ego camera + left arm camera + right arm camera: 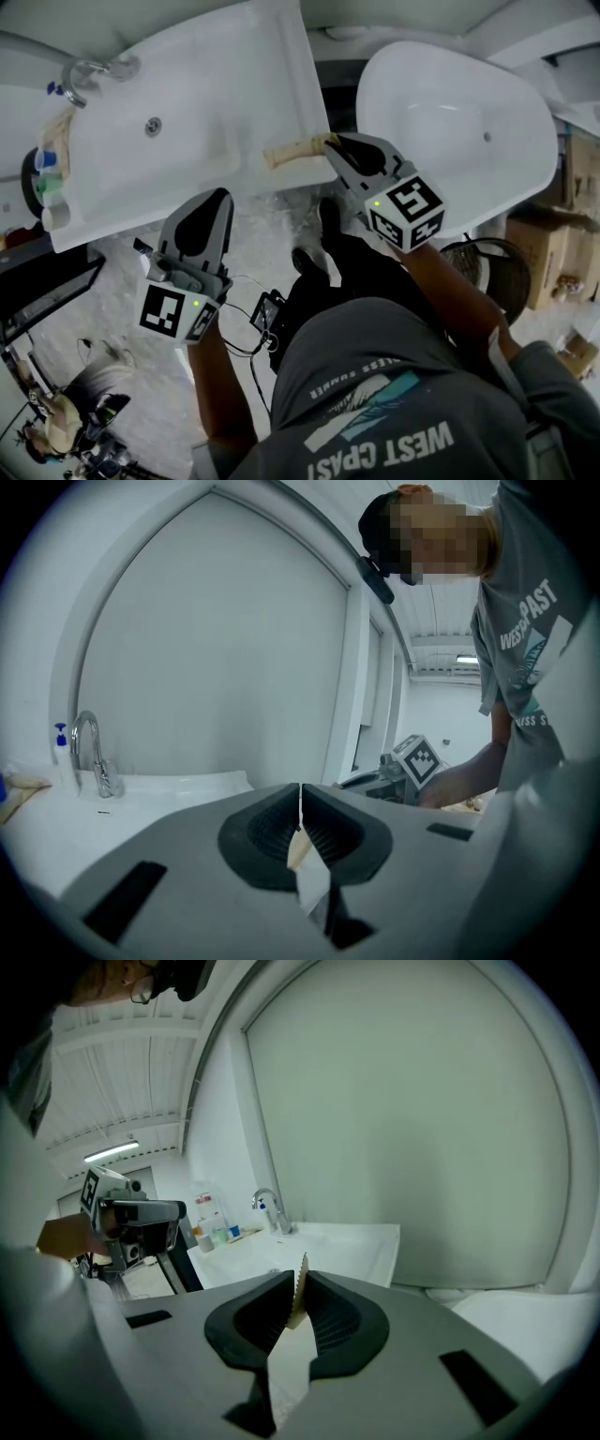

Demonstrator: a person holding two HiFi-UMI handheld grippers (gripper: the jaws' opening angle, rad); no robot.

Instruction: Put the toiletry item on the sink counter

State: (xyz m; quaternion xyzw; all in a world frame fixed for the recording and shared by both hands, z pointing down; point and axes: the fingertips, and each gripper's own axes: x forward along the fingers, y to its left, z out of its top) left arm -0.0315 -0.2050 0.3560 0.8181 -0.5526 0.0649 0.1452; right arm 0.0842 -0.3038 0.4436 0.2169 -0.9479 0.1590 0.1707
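Note:
A flat cream sachet (291,150) with a serrated edge sticks out of my right gripper (328,142), which is shut on it. The sachet hangs over the near right corner of the white sink counter (272,75). In the right gripper view the sachet's toothed edge (302,1267) stands between the pressed pads. My left gripper (222,195) is lower, in front of the sink's near edge. Its jaws are shut on a thin cream and white packet (302,850) that shows only in the left gripper view.
A chrome tap (84,75) stands at the sink's far left, with small bottles and cups (47,173) along the left rim. A white bathtub (450,112) sits right of the sink. Cardboard boxes (553,244) lie at the far right.

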